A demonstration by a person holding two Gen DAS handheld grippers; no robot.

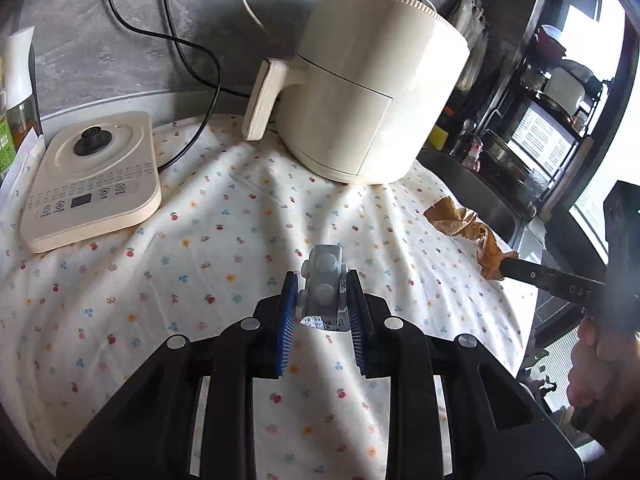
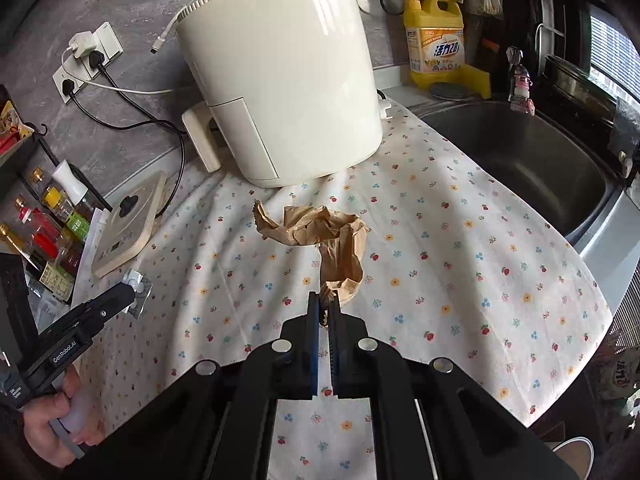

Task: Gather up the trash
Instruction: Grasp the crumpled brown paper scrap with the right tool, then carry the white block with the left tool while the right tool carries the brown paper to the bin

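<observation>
A kitchen counter is covered by a white cloth [image 2: 440, 248] printed with small flowers and cherries, rumpled into soft folds, with a grey marbled wall behind it and window light from the right.

At the far left of the right wrist view, several sauce bottles [image 2: 44, 236] stand crowded against the wall. Next comes one flat cream kettle base [image 1: 90, 180] with rounded corners, a black centre knob and a row of touch buttons. Two black cords and one white cable run along the wall to the sockets [image 2: 86, 62].

The left gripper [image 1: 322, 294] is clamped on one silvery foil pill pack [image 1: 323, 284] with round blisters, held above the cloth. In the middle stands one smooth cream air fryer [image 2: 280, 76], drum-shaped, with a slab handle.

The right gripper [image 2: 329, 308] is closed tight on the twisted end of one crumpled brown paper bag [image 2: 320, 236], which hangs clear of the cloth in front of the fryer. Further right sit one yellow pump bottle [image 2: 434, 40] and one dark steel sink [image 2: 532, 164].
</observation>
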